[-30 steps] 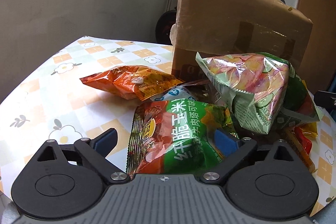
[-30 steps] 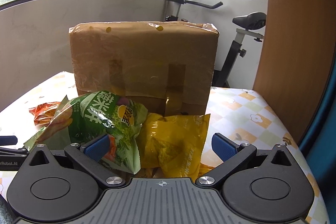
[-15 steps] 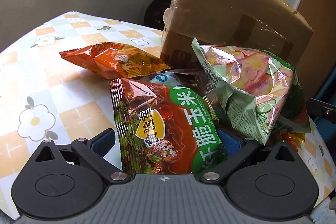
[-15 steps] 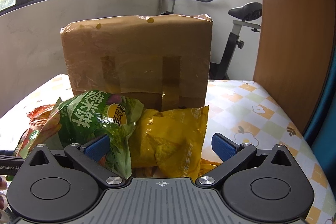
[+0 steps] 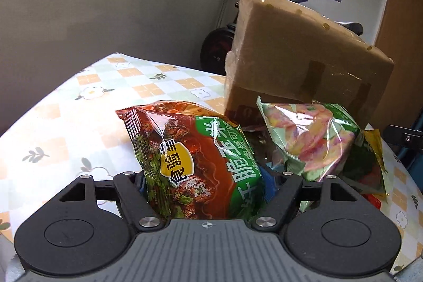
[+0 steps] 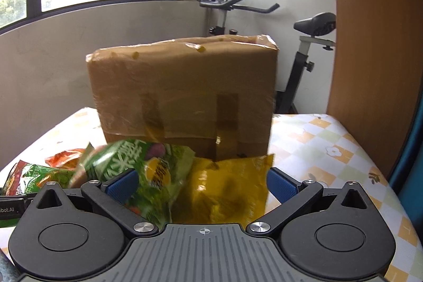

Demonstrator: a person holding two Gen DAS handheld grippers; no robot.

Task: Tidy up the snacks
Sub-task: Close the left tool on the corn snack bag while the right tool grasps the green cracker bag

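My left gripper has its jaws closing around a red and green snack bag; both pads touch the bag's sides and it stands tilted up between them. To its right, a pink and green bag leans against a taped cardboard box. My right gripper is open. Between its blue pads lie a blurred green bag and a yellow bag, neither of them pinched. Behind them stands the same box. An orange bag lies at the left.
All of this rests on a table with a checked flower-print cloth. An exercise bike stands behind the table, against a grey wall under windows. A wooden panel rises at the right edge.
The left jaws have narrowed from wide open onto the red and green bag, which now stands more upright and nearer the camera. In the right view the green bag has shifted and blurred.
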